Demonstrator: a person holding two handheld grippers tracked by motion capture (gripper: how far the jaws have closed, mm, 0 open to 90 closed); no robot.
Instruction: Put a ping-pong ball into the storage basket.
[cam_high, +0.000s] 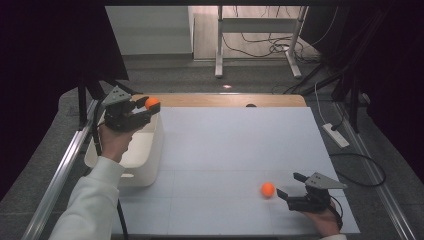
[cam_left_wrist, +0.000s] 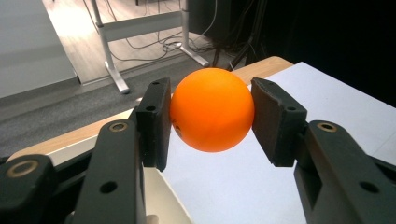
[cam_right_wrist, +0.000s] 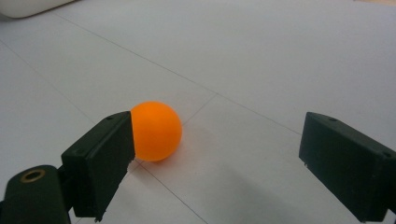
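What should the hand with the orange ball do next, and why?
Probably open over the white bin and drop it. The left gripper is shut on an orange ball above the bin's far end, so letting go there looks like the likely next step.

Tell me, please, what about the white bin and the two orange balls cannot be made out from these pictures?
- White bin, high view: its inside is largely covered by the left gripper and the hand holding it, so any contents cannot be told.
- Held orange ball, left gripper view: its sides lie behind the pads.
- Orange ball on the table, right gripper view: one jaw of the right gripper overlaps its edge; contact cannot be told.
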